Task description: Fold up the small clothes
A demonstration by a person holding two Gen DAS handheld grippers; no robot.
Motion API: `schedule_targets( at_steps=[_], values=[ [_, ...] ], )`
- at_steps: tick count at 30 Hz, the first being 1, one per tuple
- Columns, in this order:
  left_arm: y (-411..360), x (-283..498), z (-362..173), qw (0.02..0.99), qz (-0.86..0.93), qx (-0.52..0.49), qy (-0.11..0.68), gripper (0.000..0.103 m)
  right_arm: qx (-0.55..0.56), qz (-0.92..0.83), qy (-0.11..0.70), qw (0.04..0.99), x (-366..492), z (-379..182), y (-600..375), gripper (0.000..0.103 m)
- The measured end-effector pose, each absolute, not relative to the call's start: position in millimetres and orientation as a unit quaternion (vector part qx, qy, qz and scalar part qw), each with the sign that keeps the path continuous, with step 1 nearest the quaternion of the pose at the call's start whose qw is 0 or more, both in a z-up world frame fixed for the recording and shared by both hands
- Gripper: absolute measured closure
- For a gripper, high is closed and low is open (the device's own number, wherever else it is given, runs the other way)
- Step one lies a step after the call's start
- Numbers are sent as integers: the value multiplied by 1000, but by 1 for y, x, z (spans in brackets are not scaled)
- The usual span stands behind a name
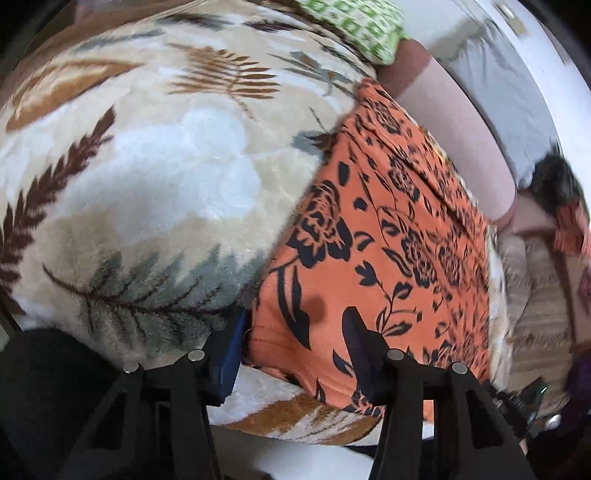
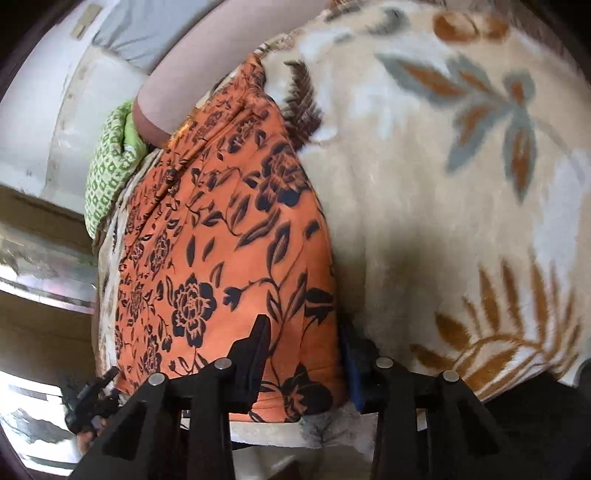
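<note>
An orange cloth with a black flower print (image 1: pixel 369 221) (image 2: pixel 221 240) lies flat on a cream plush blanket with leaf patterns (image 1: pixel 166 166) (image 2: pixel 443 184). My left gripper (image 1: pixel 295 339) straddles the cloth's near corner. Its blue-padded left finger (image 1: pixel 231 354) sits at the cloth's edge and the other finger rests on top of the fabric. My right gripper (image 2: pixel 303 343) straddles another near corner the same way, with its blue pad (image 2: pixel 349 354) at the cloth's right edge. Flat fabric spans a wide gap between both pairs of fingers, and neither pair pinches it.
A green and white patterned cloth (image 1: pixel 362 26) (image 2: pixel 110 166) lies past the orange cloth's far end. A pale pink-beige rounded shape (image 1: pixel 461 129) (image 2: pixel 207 62) runs beside the blanket, with grey fabric (image 1: pixel 498 85) beyond it. The blanket's near edge drops off below the grippers.
</note>
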State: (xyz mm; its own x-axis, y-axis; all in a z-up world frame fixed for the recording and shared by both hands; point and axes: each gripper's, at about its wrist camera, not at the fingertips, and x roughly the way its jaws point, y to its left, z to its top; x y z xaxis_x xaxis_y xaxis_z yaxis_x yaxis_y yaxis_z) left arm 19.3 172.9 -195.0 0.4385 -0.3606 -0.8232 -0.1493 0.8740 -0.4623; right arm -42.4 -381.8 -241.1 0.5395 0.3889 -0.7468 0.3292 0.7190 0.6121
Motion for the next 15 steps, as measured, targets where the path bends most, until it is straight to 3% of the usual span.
schedule_targets(
  at_steps=[1,2,3,7,10,11,12,13,15],
  values=[
    [171,20,-196,815,-63,-229,528,56,375,21,478,794,-44,-241,-382,65],
    [170,21,-199,817,-51,-218,531,71,381,28,477,792,-44,-243,-383,65],
    [173,21,-201,817,-38,-215,534,79,389,31,477,787,-44,-246,-386,66],
    [188,19,-205,805,-47,-261,531,81,441,46,470,763,-46,-256,-400,65],
    [188,17,-204,805,-69,-270,523,67,449,56,465,761,-48,-258,-402,67],
    [186,17,-202,809,-67,-255,526,74,451,56,465,760,-47,-258,-400,71],
    [182,18,-201,813,-61,-235,529,88,453,56,465,758,-47,-258,-401,87],
    [179,20,-201,814,-63,-225,531,96,456,52,463,759,-48,-257,-401,93],
    [180,16,-192,820,-70,-236,516,96,460,53,454,761,-51,-248,-402,94]
  ],
)
